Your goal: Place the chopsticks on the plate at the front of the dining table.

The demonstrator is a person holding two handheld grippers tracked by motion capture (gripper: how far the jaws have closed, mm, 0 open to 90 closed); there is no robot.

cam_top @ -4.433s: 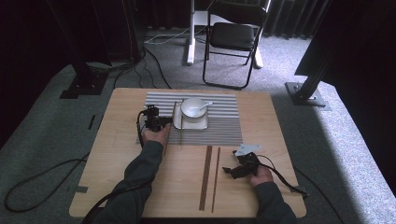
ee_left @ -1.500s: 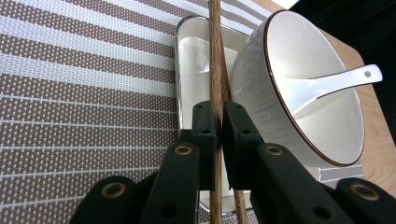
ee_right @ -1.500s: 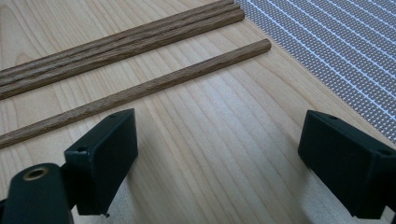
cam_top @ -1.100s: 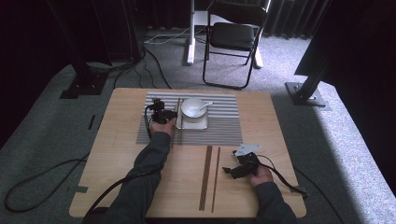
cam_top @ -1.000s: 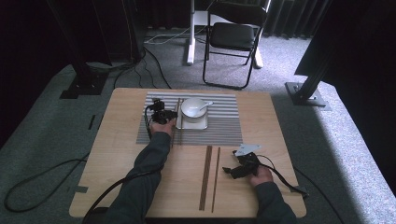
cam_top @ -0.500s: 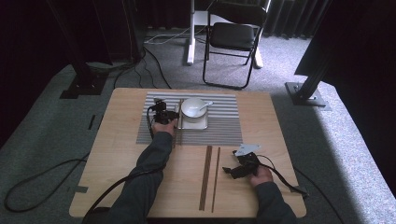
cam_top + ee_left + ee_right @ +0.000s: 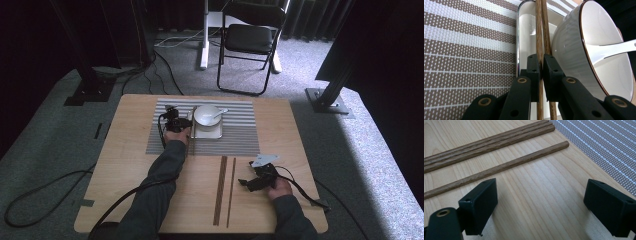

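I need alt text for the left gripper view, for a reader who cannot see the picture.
The left hand-held gripper is shut on a pair of brown wooden chopsticks that lie along a white rectangular plate. A white bowl with a white spoon in it stands on the plate, right of the chopsticks, over a brown and white striped placemat.

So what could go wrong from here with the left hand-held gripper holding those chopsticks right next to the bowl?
1. The left hand-held gripper pinches two chopsticks lying tight against the bowl. Any sideways shift might nudge the bowl on its tray.
2. The pads grip the sticks at one narrow spot, so one could twist or slip out.
3. The spoon rests loose in the bowl and may rattle or tip if the bowl is bumped.
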